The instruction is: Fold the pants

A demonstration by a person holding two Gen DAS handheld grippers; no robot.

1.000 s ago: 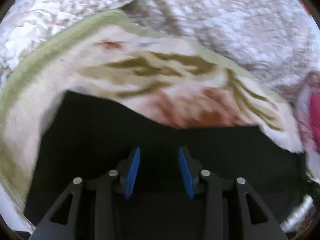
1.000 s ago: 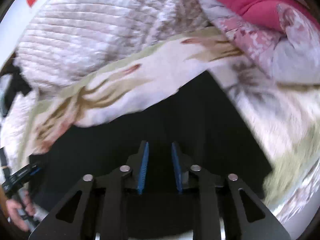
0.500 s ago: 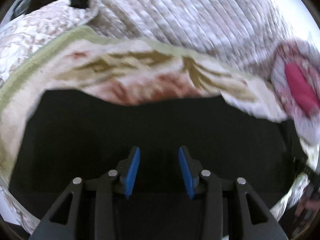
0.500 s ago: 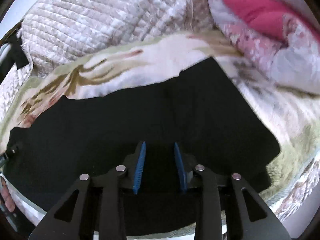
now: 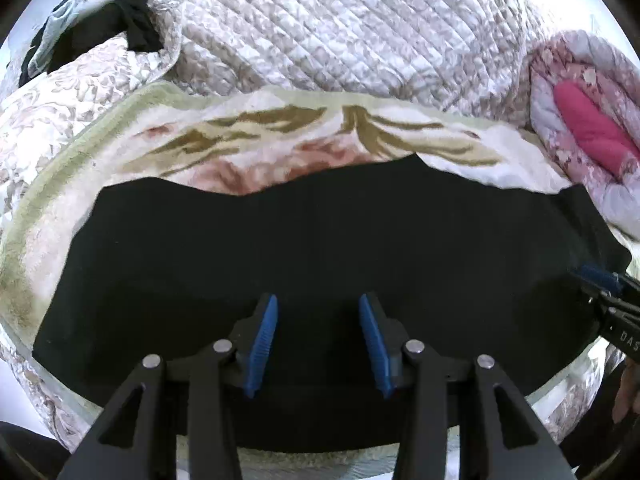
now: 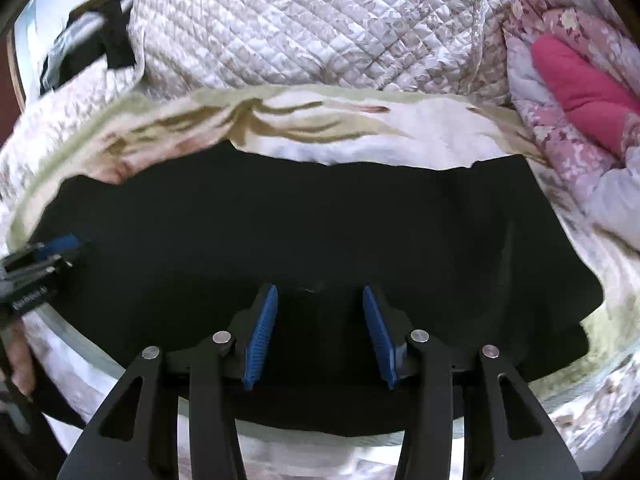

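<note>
On the side of my right claw, seen from my left camera, I can read the white letters "DAS", and then the edge of the view cuts the word off. In my right camera there is white writing on my left claw too, but it is too blurry for me to read. The flat black cloth pants are spread wide on the bed, lying on a soft cream blanket with brown leaves and a green border. The pants are so dark that I cannot make out seams, pockets or where the legs split. Both of my claws hang over the near edge of the pants, with their ribbed blue pads held apart and nothing between them. Behind the blanket is a puffy white quilt with stitched diamonds. On the right sits a rolled pink flowery comforter with a bright pink inside. At the far left is a heap of black and pale blue clothes, partly cut off by the round view.
</note>
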